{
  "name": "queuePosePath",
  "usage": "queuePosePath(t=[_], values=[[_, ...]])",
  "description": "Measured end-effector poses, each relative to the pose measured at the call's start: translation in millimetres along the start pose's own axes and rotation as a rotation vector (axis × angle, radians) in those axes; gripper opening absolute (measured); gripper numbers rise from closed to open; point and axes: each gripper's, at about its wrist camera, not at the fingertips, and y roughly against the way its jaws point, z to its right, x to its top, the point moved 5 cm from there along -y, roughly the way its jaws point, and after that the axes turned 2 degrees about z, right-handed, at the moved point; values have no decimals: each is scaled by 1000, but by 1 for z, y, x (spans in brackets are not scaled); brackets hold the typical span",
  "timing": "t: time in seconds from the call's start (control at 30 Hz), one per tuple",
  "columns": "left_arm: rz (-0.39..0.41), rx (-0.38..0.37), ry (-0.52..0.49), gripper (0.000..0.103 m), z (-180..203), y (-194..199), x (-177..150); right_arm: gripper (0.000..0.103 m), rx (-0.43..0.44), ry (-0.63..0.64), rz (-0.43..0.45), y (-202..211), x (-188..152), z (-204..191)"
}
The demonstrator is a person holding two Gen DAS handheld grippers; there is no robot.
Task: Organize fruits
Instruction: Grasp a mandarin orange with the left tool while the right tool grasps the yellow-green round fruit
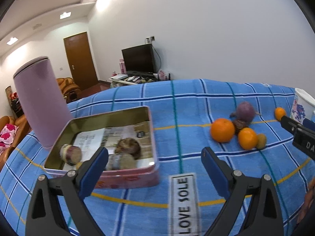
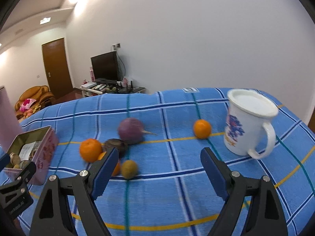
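Note:
A pink tin box (image 1: 126,181) sits on the blue checked cloth and holds several brownish fruits (image 1: 128,149); it also shows at the left of the right wrist view (image 2: 45,153). My left gripper (image 1: 154,157) hovers open just in front of the tin's right corner, nothing between its fingers. On the cloth lie a large orange (image 1: 222,129) (image 2: 90,150), a smaller orange (image 1: 247,138), a purple round fruit (image 1: 245,111) (image 2: 131,130), a dark brown fruit (image 2: 115,145), a small yellow-green fruit (image 1: 261,140) (image 2: 129,168) and a lone small orange (image 1: 279,113) (image 2: 201,128). My right gripper (image 2: 157,158) is open and empty above the cloth, right of the cluster.
A tall lilac cylinder (image 1: 39,102) stands behind the tin. A white mug with blue print (image 2: 248,123) stands at the right. A "LOVE SOLE" label (image 1: 183,202) lies on the cloth. The table's far edge drops off toward a TV stand and sofas.

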Motion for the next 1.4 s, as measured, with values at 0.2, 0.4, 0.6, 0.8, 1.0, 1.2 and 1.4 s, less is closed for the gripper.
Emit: queuePosePath(t=[0.2,0.4,0.6,0.8,1.0,1.2,1.4], values=[[-5,-31,-47,97,28,4,0,86,-19,-38,-24,-4,0,20],[-20,-56,-90,97,50,5,0,86,-4,-30,-55,-8,-1,20],[-53,-46,-55,97,45,0,-2,73,62,78,-107,-15,-8,-6],[-81,-49,-38,97,43,-6,-5,54,152,123,-207,-29,-20,-26],[-100,-55,-47,97,48,-8,-7,54,194,120,-295,-50,-26,-34],[-145,-75,-37,97,55,-16,-9,32,225,125,-318,-58,-28,-41],[-161,-93,-2,97,59,-22,-6,29,223,106,-302,-55,-26,-35]])
